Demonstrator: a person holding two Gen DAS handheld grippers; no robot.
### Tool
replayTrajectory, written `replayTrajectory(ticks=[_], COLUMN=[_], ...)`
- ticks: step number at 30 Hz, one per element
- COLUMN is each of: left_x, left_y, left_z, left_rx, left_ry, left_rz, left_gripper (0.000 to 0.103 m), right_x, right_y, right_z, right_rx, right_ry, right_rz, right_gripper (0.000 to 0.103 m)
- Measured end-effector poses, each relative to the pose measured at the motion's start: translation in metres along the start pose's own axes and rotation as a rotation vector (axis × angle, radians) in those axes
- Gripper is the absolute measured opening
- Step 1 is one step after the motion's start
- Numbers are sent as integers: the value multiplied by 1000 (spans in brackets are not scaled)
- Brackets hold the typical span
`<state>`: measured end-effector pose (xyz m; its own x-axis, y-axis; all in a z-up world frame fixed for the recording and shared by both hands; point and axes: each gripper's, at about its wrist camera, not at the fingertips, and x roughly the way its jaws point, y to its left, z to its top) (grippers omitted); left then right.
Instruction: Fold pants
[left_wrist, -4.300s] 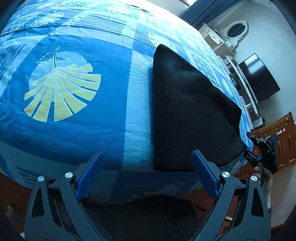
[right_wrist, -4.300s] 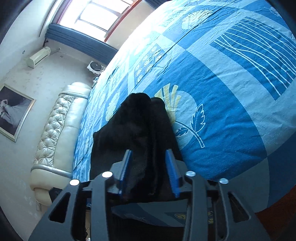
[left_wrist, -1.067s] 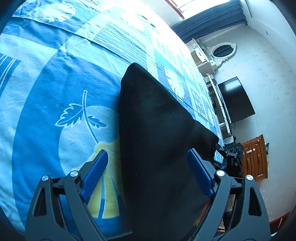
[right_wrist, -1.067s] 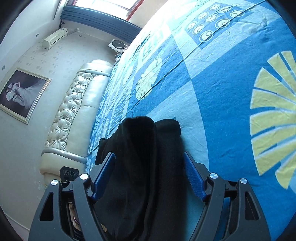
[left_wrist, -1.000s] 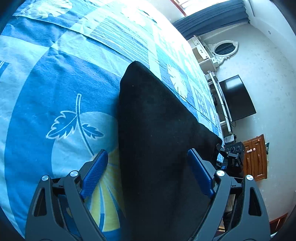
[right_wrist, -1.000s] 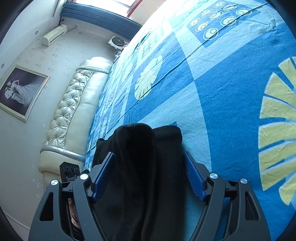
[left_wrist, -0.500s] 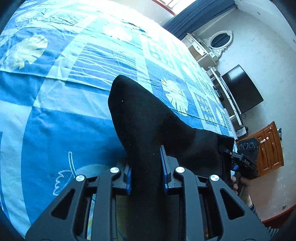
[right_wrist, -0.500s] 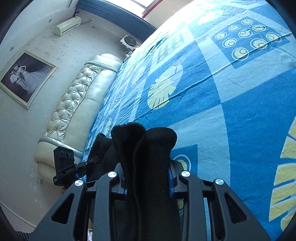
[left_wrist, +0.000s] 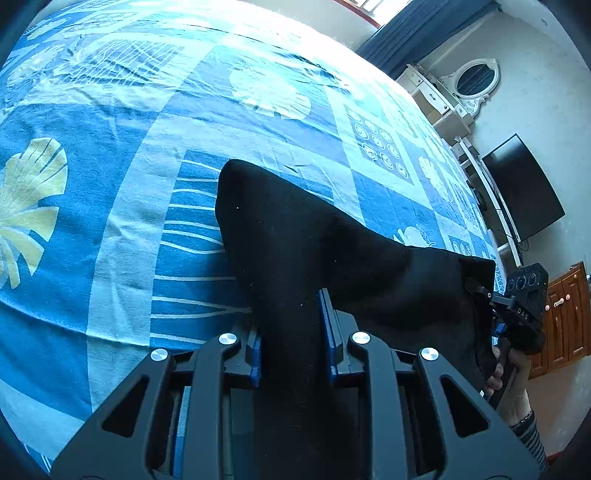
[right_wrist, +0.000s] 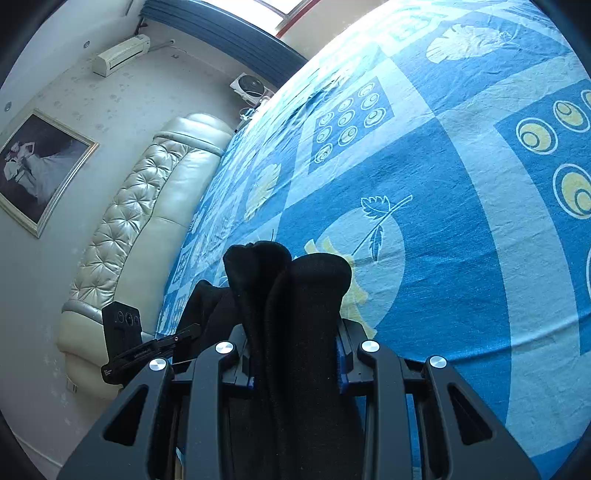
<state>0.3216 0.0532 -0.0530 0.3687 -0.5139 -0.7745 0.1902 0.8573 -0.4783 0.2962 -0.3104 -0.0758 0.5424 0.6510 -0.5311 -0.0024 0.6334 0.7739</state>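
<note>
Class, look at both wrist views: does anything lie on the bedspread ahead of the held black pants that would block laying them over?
Nothing visible does. Both hand-held grippers, left and right, grip the black pants, and the patterned blue bedspread beyond shows only flat fabric.

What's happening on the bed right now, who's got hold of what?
A person is folding black pants on a bed with a blue patterned sheet. The left gripper has its jaws shut on one part of the pants, and the right gripper is clamped on a bunched-up part. The fabric is lifted off the sheet and stretched between the two. The fold is not yet laid down.
</note>
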Motion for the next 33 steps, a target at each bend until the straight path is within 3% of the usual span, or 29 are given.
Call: replayTrajectory(ticks=[6,20,25,27,29,33], left_x=[4,6,-5,-16,-29,-52], left_y=[8,13,13,16,22,35], left_z=[-7,-8,-13,-23,-38,-76], left_rx=[-16,-36,-31,-47,-89,-193], left_ry=[-21,-25,-33,-30,-30,-27], left_rz=[-37,-62,-81,-110,-154,-250], left_gripper=[28,30,45,63,72,74], right_x=[3,1,-14,-30,-50,-82], right_y=[-22,-26,-25,-23,-22,-23], right_z=[-7,-9,-14,-21,-32,-59], right_rx=[69,77,116,137,145,170], right_ry=[-13,-16,-22,-50,-81,-93], right_rz=[74,81,99,115,118,116], right_gripper=[31,33,46,56,64,71])
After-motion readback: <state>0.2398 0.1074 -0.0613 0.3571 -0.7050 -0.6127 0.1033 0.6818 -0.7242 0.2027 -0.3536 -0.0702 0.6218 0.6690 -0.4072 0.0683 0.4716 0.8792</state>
